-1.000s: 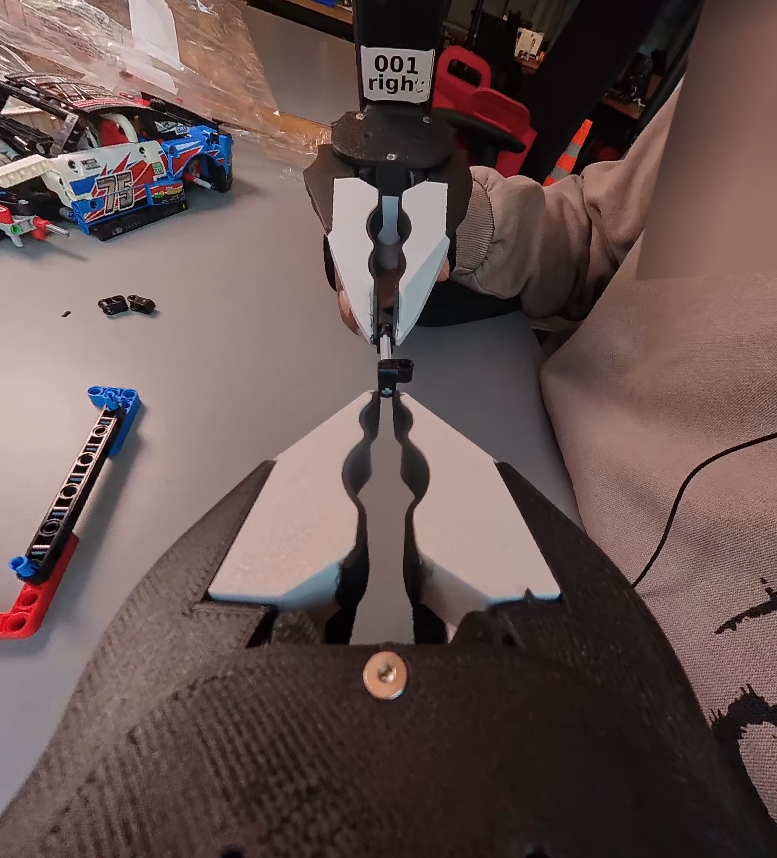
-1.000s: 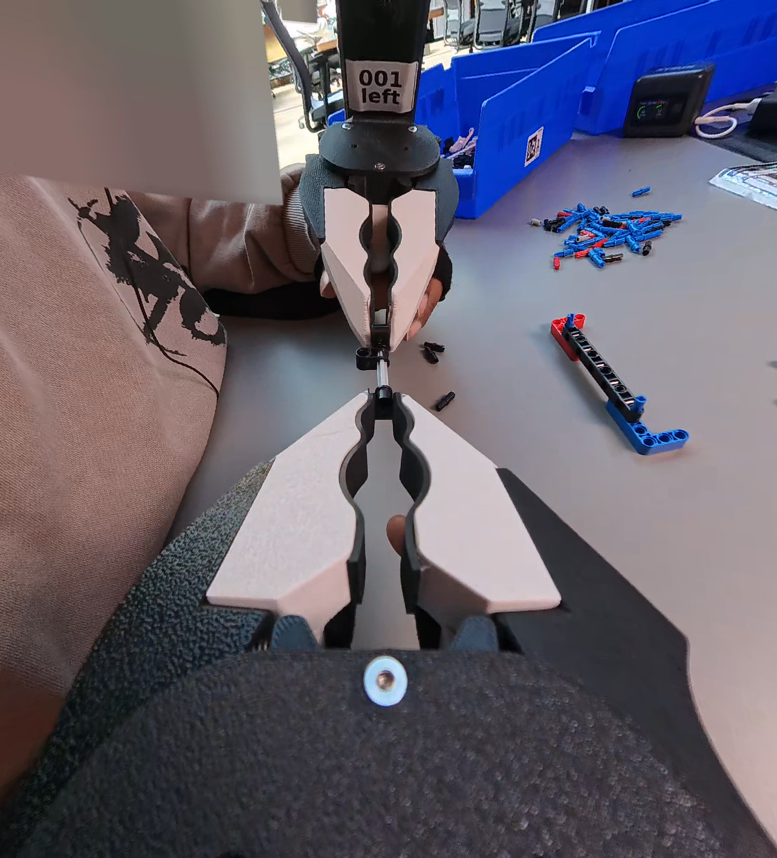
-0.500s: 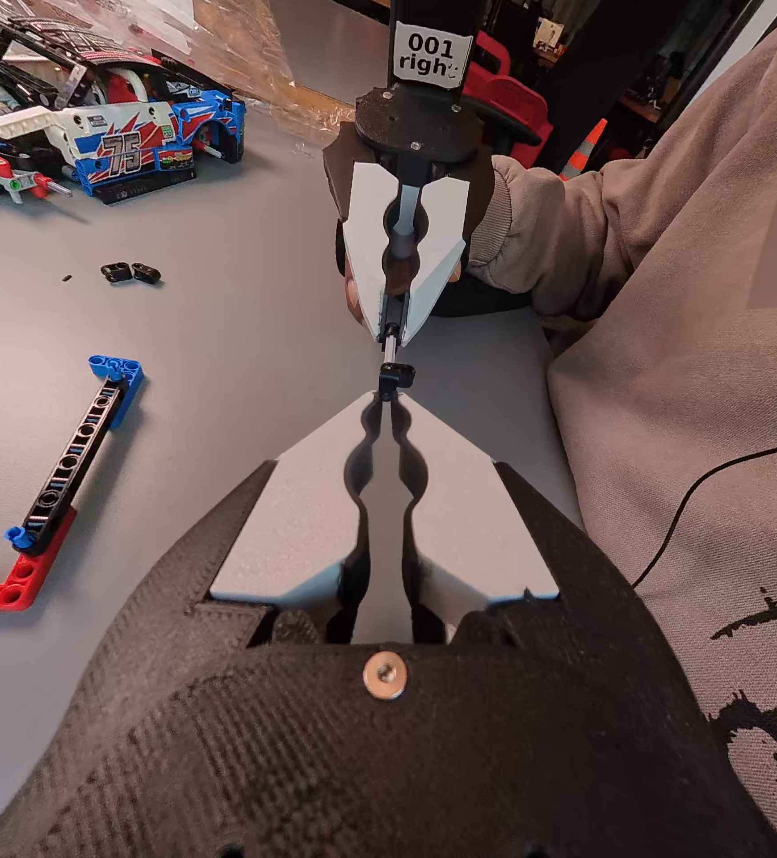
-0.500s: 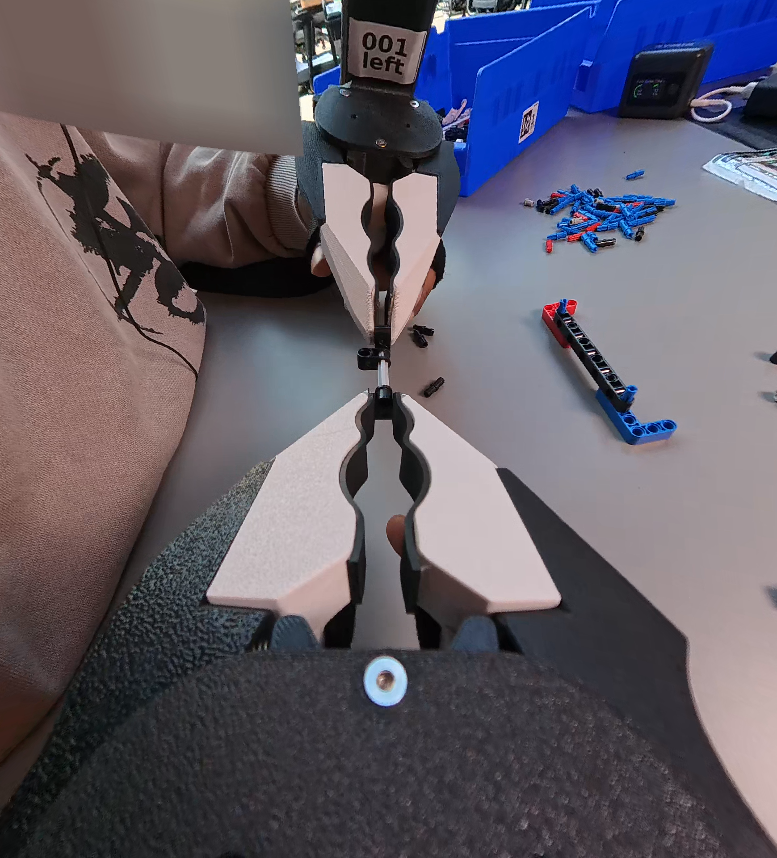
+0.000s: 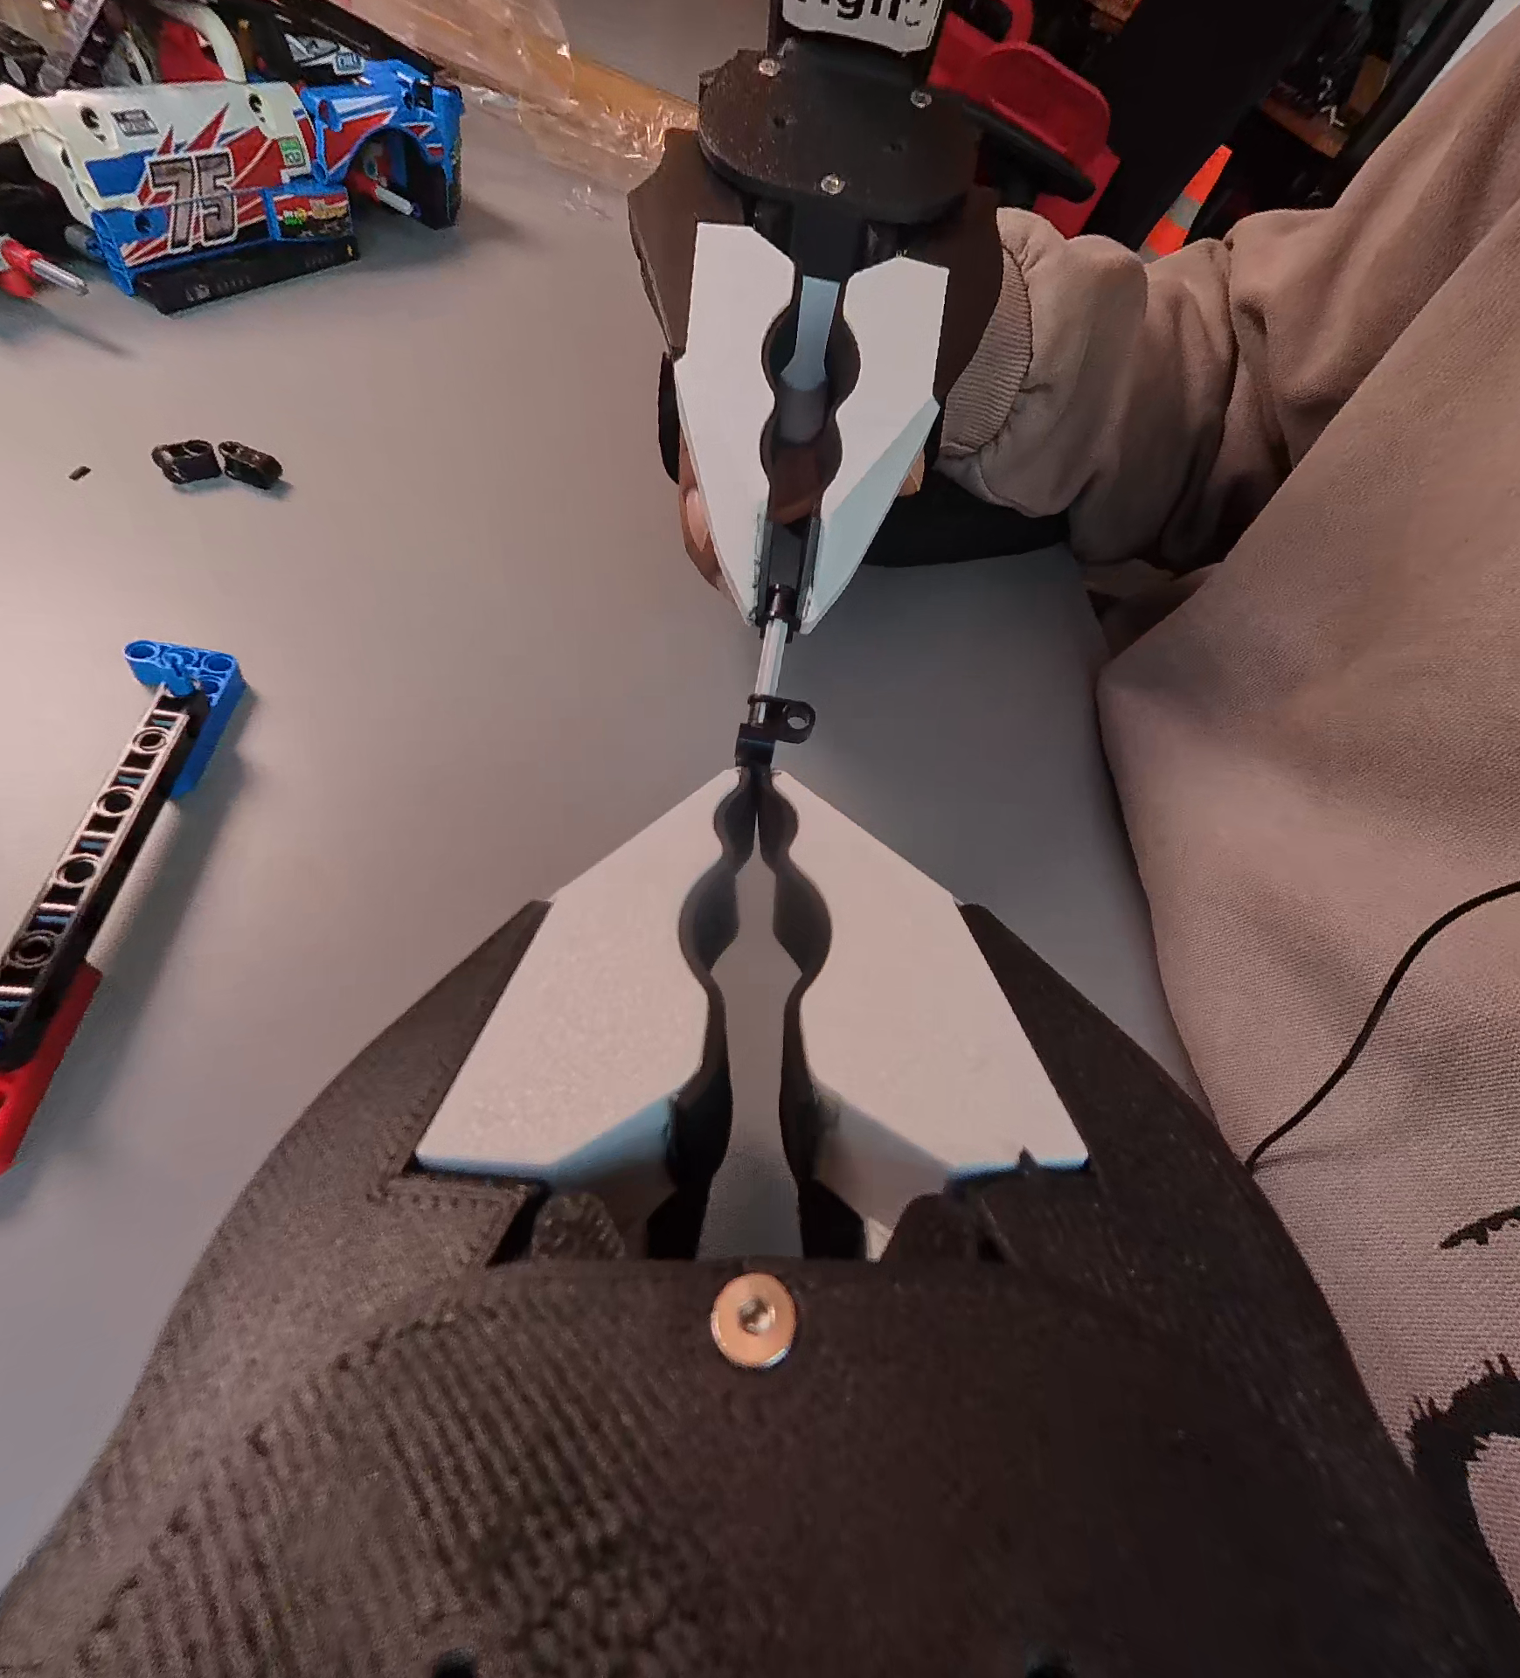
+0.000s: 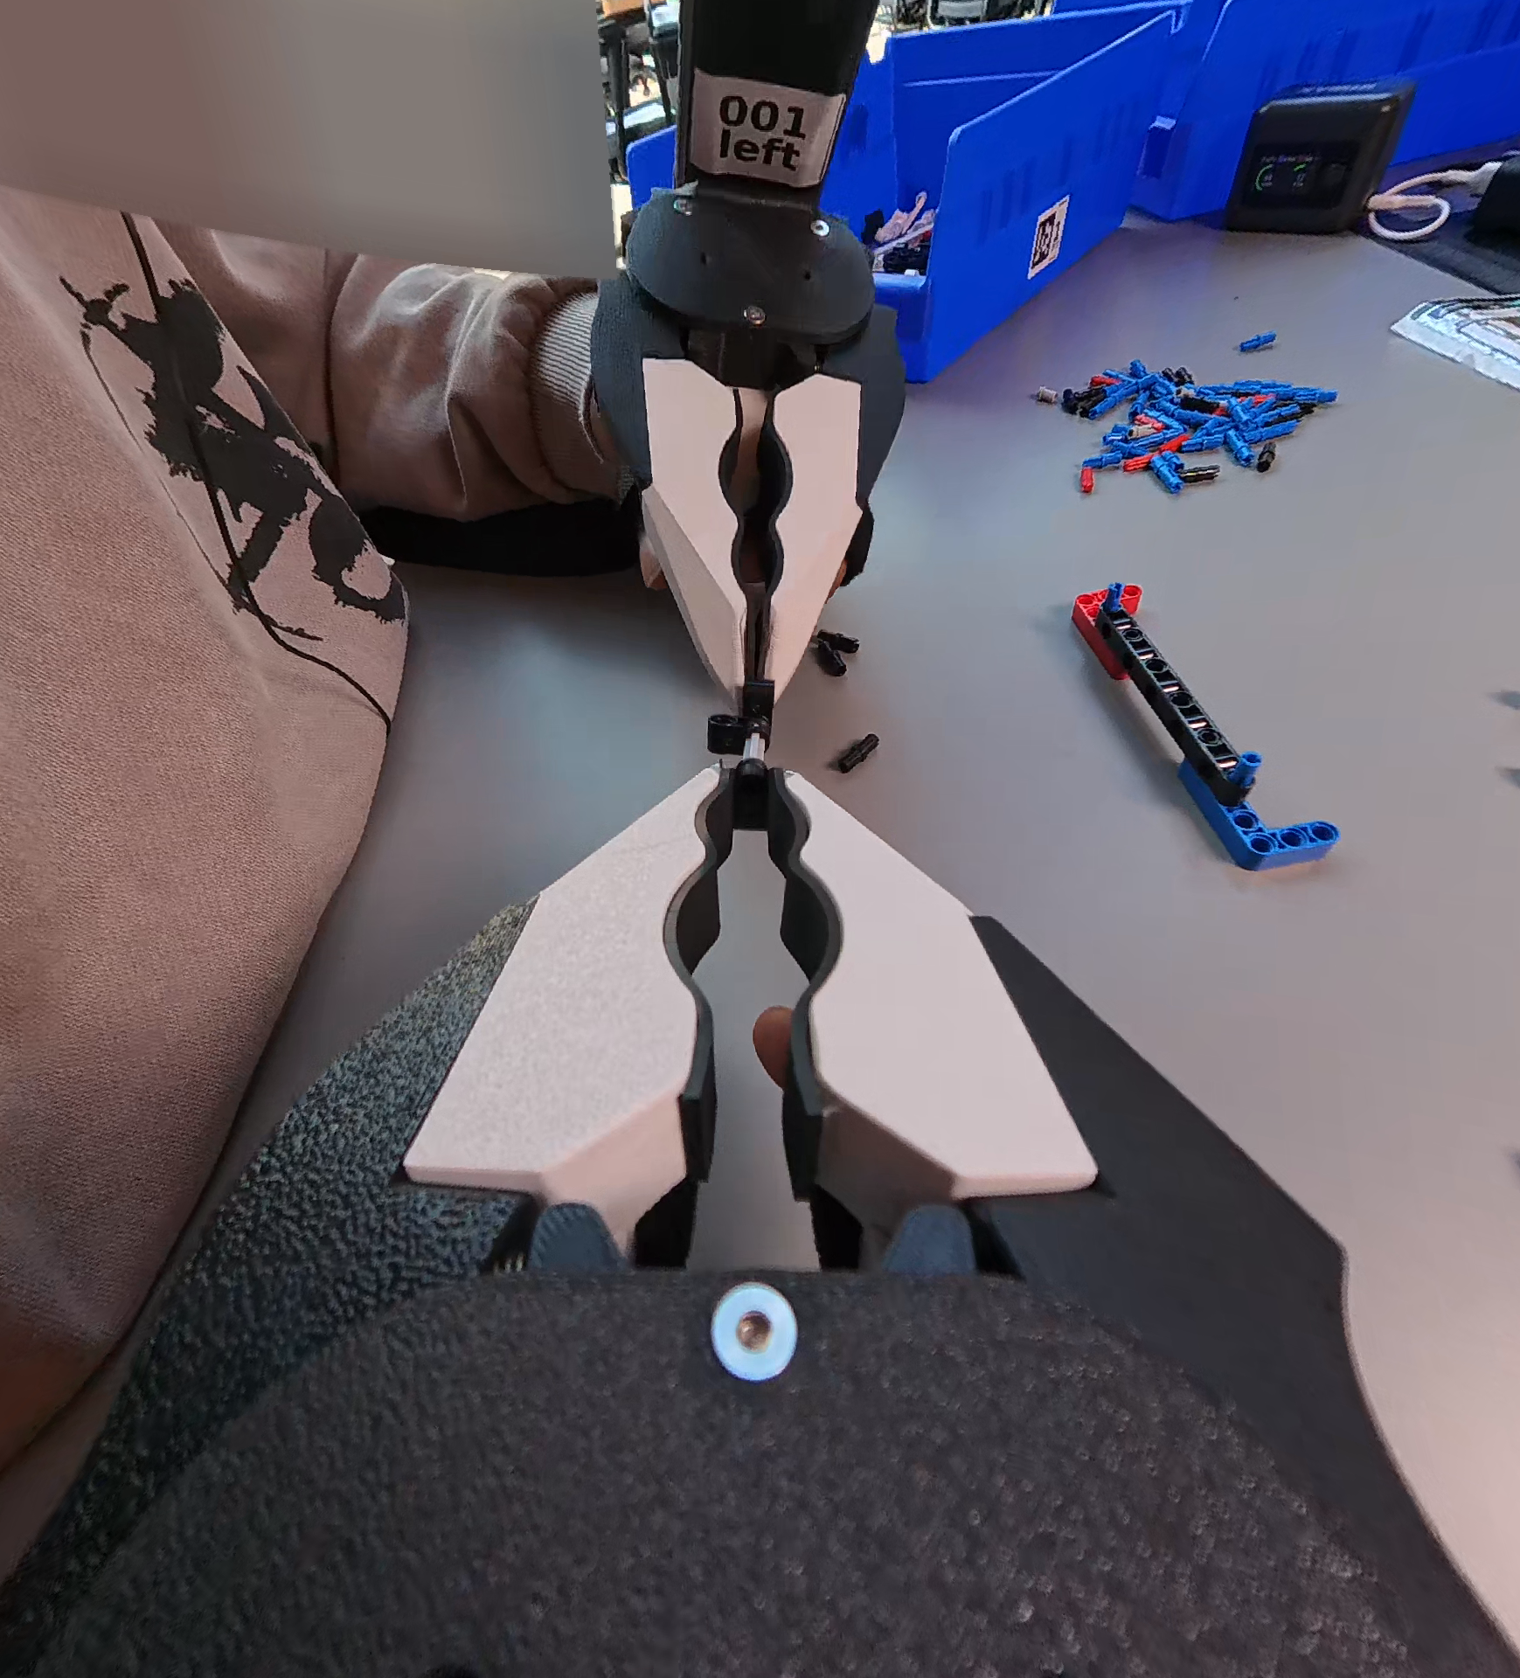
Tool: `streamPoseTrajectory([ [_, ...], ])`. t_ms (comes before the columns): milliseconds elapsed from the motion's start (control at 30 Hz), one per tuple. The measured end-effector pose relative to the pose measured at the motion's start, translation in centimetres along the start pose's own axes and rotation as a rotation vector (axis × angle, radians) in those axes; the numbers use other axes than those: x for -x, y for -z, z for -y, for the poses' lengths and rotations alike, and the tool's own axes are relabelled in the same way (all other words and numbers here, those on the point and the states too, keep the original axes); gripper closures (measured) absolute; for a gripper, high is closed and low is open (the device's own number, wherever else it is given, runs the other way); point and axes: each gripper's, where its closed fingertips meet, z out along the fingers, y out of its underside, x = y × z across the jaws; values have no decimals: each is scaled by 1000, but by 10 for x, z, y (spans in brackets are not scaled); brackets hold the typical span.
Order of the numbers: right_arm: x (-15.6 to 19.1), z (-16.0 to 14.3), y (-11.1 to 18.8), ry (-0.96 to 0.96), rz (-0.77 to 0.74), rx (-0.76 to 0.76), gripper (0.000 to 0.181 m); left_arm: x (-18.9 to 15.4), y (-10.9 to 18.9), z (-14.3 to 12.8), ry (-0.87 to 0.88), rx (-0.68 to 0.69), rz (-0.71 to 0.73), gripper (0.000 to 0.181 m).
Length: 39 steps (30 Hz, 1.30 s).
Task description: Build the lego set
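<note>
My left gripper (image 5: 756, 779) is shut on a small black connector (image 5: 772, 725). My right gripper (image 6: 749, 783) faces it tip to tip and is shut on a black part (image 6: 749, 804) with a thin grey axle (image 6: 752, 750) sticking out. The axle's end sits in the connector (image 6: 736, 724). Both are held a little above the grey table (image 5: 465, 545). The right gripper (image 5: 779, 617) and the axle (image 5: 771, 667) also show in the left wrist view. The left gripper (image 6: 756, 683) also shows in the right wrist view.
A black beam with blue and red L-pieces (image 5: 93, 872) lies on the table (image 6: 1183, 717). A partly built race car (image 5: 193, 191) stands at the back. Blue, red and black pins (image 6: 1192, 427), blue bins (image 6: 992, 236), loose black parts (image 5: 216, 458) and the person's torso (image 6: 102, 636) are near. My two grippers' fingertips are within a few centimetres of each other. Both grippers' tips are roughly 30 centimetres from the partly built race car (image 5: 193, 191).
Both grippers stay shut and tip to tip. They have shifted and tilted slightly together. A little more of the grey axle shows between the connector and the right gripper.
</note>
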Motion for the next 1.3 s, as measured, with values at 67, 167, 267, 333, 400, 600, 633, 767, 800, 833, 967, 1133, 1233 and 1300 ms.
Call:
streamPoseTrajectory([
  [67,1,-1,0,6,5,4,176,0,-3,-2,16,0,-2,181],
  [167,0,-3,0,13,-14,21,176,4,-3,-2,36,-11,14,181],
  [267,-1,-7,-2,20,-26,52,176,6,-2,-1,62,-23,23,181],
  [333,-3,-8,-2,16,-37,54,176,6,-3,-3,63,-15,25,181],
  [400,-6,-10,-3,9,-55,68,177,6,-3,-3,67,-13,24,181],
  [600,-6,-13,-5,8,-62,93,177,5,-2,-3,68,-17,22,181],
  [633,-7,-12,-4,2,-62,82,177,4,-2,-4,63,-12,19,181],
  [767,-7,-11,-4,1,-62,75,177,4,-2,-4,68,-16,18,181],
  [800,-7,-11,-4,0,-59,76,177,4,-2,-4,65,-15,19,181],
  [833,-7,-11,-4,-2,-57,76,177,3,-2,-4,61,-14,20,181],
  [967,-7,-12,-5,0,-58,77,177,3,-2,-4,60,-10,17,181],
  [1133,-6,-12,-6,1,-56,81,177,3,-1,-3,62,-12,16,181],
  [1233,-7,-14,-6,2,-61,90,177,3,0,-3,64,-16,15,181],
  [1300,-8,-17,-8,3,-66,109,177,2,1,0,69,-38,6,181],
])
